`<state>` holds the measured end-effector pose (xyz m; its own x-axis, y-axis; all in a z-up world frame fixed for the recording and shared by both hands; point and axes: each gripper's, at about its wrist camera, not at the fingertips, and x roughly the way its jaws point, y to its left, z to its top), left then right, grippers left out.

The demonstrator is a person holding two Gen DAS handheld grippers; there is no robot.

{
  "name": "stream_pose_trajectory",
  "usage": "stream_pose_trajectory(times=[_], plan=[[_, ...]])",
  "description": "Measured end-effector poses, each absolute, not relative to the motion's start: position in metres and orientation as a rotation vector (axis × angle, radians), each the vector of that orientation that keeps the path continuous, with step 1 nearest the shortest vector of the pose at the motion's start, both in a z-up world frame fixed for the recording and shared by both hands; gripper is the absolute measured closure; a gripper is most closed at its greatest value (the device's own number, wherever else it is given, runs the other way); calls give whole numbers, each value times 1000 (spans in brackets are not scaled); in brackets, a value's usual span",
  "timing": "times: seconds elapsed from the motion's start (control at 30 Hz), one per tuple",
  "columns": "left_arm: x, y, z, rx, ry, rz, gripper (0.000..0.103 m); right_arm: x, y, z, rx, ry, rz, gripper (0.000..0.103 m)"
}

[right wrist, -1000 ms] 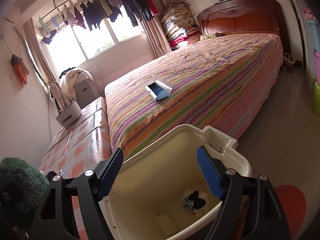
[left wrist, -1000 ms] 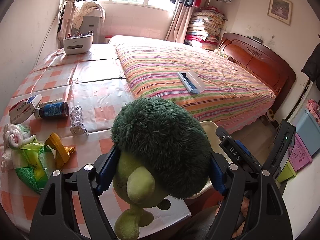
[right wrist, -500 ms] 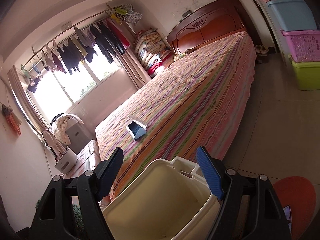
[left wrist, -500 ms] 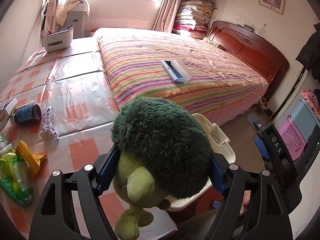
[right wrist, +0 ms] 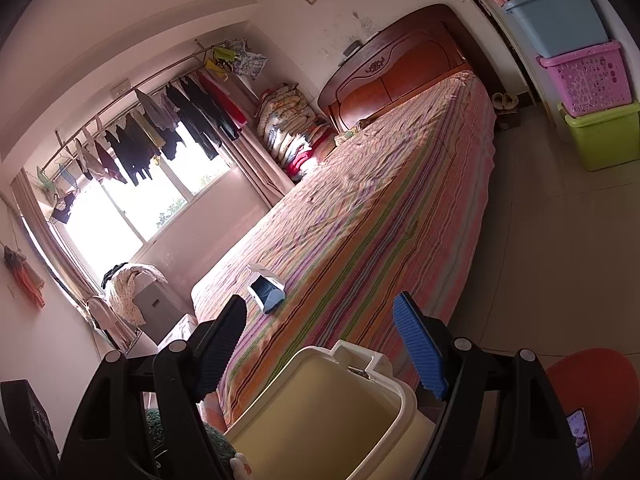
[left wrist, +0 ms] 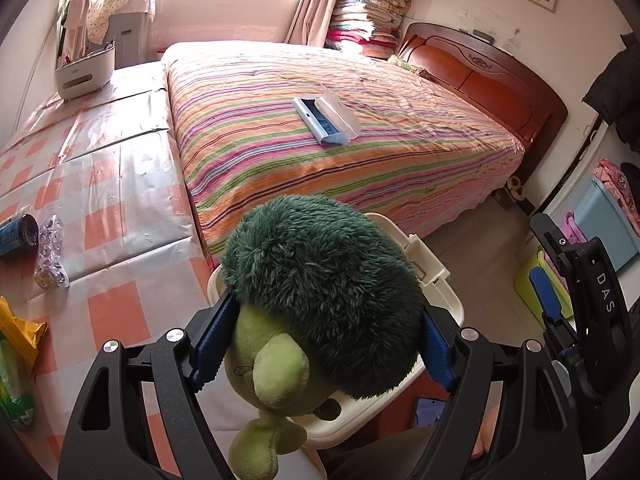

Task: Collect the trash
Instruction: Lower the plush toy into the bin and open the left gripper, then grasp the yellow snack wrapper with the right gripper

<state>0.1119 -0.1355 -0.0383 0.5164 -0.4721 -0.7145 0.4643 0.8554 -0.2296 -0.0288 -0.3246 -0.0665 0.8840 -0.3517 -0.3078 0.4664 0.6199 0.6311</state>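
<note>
Only the left wrist view shows the checked table [left wrist: 120, 208] with its can [left wrist: 16, 234] and wrappers at left. There the left gripper [left wrist: 320, 344], angled downward, clamps the plush toy [left wrist: 320, 280] above the cream bin [left wrist: 436, 272]. In the right wrist view, the right gripper [right wrist: 320, 344], rolled sideways, gapes empty over the bin's rim at lower centre.

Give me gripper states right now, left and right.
Left gripper: closed on the green plush toy, above the cream bin.
Right gripper: open, holding nothing.
</note>
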Motion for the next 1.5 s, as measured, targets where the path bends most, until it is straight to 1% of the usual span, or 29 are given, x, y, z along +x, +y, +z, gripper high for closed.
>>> stream_pose_trajectory(times=[0.2, 0.5, 0.6, 0.73, 0.8, 0.87, 0.97, 1.2, 1.5], plan=[[114, -151, -49, 29, 881, -584, 21, -31, -322, -65, 766, 151, -474, 29], [121, -145, -57, -21, 928, -561, 17, -30, -318, -63, 745, 147, -480, 29], [119, -137, -51, -43, 907, -557, 8, -31, -314, -62, 736, 140, -482, 29], [112, -122, -34, -50, 859, -537, 7, -28, -306, -59, 701, 139, -478, 29], [107, -107, -27, -72, 837, -521, 7, -25, -302, -57, 678, 144, -464, 27], [101, -89, -20, -101, 818, -485, 7, -21, -292, -54, 639, 154, -447, 20], [90, -55, -12, -135, 790, -426, 7, -12, -273, -51, 583, 172, -384, 18], [53, 36, -4, -176, 731, -253, 7, 11, -230, -50, 492, 235, -220, 16], [16, 150, -19, -261, 720, 3, 7, 36, -169, -54, 381, 337, 4, 15]])
